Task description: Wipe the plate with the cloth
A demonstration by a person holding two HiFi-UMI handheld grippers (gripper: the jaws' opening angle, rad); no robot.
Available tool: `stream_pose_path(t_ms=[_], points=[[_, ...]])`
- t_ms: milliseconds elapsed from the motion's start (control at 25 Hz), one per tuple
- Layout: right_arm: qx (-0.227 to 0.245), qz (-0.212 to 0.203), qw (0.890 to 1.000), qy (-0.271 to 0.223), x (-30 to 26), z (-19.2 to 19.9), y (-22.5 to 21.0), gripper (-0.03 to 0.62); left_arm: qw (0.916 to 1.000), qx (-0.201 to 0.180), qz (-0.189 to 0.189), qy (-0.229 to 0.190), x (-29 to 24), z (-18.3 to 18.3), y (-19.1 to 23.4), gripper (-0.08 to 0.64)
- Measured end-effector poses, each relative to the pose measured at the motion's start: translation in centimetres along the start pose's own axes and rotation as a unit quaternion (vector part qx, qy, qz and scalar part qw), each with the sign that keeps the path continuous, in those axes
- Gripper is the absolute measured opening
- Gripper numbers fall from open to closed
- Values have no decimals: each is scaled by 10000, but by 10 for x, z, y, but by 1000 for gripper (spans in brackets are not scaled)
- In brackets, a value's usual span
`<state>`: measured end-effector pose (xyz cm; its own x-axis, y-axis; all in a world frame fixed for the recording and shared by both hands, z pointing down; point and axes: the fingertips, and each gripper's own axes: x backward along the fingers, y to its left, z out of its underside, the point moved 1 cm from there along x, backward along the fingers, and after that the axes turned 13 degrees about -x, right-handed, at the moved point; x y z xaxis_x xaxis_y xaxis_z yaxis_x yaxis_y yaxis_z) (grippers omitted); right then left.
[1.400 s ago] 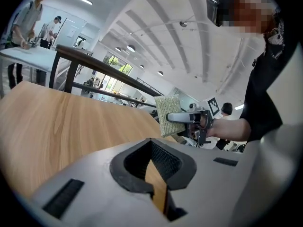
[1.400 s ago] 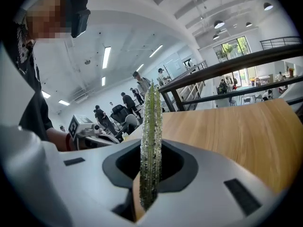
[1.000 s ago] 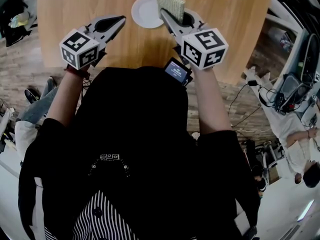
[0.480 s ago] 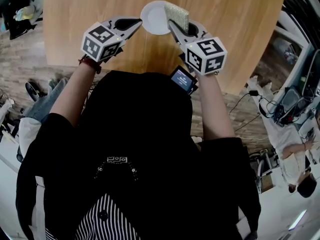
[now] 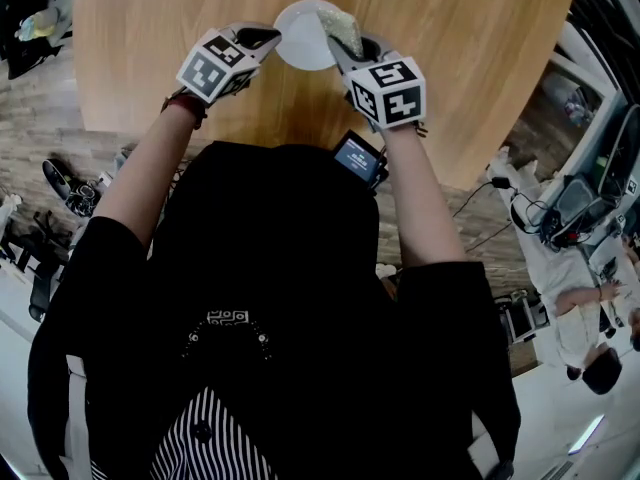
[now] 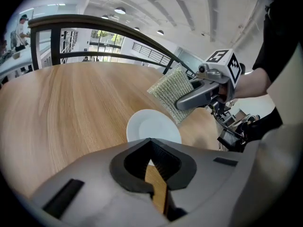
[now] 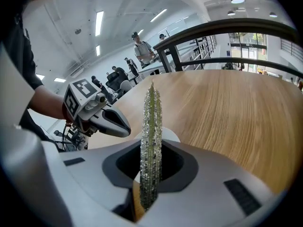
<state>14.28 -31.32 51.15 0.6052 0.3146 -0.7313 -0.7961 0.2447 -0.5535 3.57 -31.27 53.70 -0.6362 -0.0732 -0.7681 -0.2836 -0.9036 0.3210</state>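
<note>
White plate (image 5: 300, 40) lies on the wooden table (image 5: 480, 48), the right gripper (image 5: 338, 46) clamped on the cloth (image 5: 343, 25) above its right rim to wipe, the left gripper (image 5: 268, 38), jaws together and empty, at its left rim, probably to steady it.

- No word, number or brand can be read in any view.
- Black-and-white square patterns, not letters, are carried by the left marker cube (image 5: 218, 65) and the right marker cube (image 5: 388, 91).
- Pale lines are shown on a small screen (image 5: 357, 158), too small to read.
- A white print (image 5: 228, 317) on the dark garment is illegible.
</note>
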Motion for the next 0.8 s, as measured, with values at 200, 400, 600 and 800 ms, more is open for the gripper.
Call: stream_pose_path(t_ms=[200,400,600,800], points=[[460,349,9980,252,-11,7,-10,60,9991,-310,-57,285,-20,7,4,-1],[1188,749,9885,566,-23,15,-16,60,9977,-361,-1,576,-48,14,3,-2],[2689,1343,9515,659,-39,15,-13,60,9961,-509,-51,718,-62,8,-1,-2],[3188,1394,9336,854,-41,26,1,95,9970,-473,-81,611,-65,7,-3,-2]])
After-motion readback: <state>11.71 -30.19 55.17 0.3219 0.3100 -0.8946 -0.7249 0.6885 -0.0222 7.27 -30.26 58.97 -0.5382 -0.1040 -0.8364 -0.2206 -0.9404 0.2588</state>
